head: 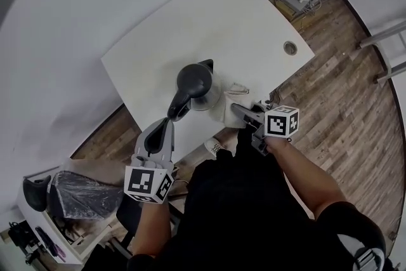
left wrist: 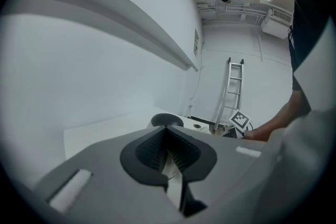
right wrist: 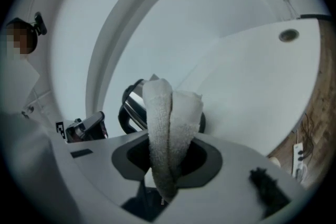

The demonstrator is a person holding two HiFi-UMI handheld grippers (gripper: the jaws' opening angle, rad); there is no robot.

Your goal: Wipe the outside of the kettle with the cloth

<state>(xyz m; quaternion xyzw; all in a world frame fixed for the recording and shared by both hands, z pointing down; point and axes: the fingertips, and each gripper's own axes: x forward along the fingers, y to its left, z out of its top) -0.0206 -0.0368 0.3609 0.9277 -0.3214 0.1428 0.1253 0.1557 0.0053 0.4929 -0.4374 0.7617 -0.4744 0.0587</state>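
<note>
**Right gripper [right wrist: 167, 160] pinches the cloth [right wrist: 169, 113] beside the kettle [head: 198, 80]**

The right gripper's jaws are closed tight on the white cloth. The cloth is folded over and sticks up out of the jaws. It looks soft and fluffy.

The left gripper [left wrist: 168, 140] has its jaws pressed together, with nothing between them. It hangs just off the near edge of the white table [head: 190, 22]. It is close to the kettle's black handle [head: 179, 103] but does not touch it.

The kettle stands upright on the table, near the front edge. It is black on top and shiny silver below. Its handle points back at the person.

The cloth is just beside the kettle, on its right. I cannot tell if they touch.
</note>
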